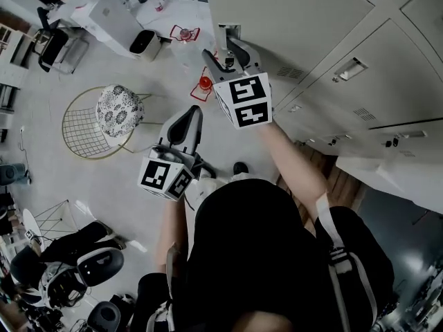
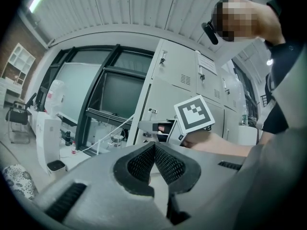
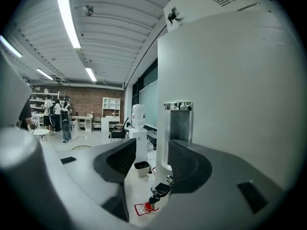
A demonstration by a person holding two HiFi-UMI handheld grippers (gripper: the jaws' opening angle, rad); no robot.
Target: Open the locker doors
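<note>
A bank of pale grey lockers (image 1: 360, 54) fills the upper right of the head view. My right gripper (image 1: 223, 52) is raised at the edge of one locker door (image 3: 230, 90), just below its metal handle plate (image 1: 228, 30). In the right gripper view that gripper (image 3: 151, 152) is open, the handle plate (image 3: 178, 121) stands just beyond the right jaw, and nothing is pressed between the pads. A key with a red tag (image 3: 152, 199) hangs below the door. My left gripper (image 1: 188, 120) is held lower and away from the lockers, its pads (image 2: 144, 162) closed together on nothing.
A wire chair with a patterned cushion (image 1: 119, 109) stands on the floor to the left. A white machine (image 1: 104, 12) and a small bin (image 1: 144, 43) are beyond it. Black office chairs (image 1: 83, 268) sit at lower left. A locker door (image 1: 394, 168) juts out at lower right.
</note>
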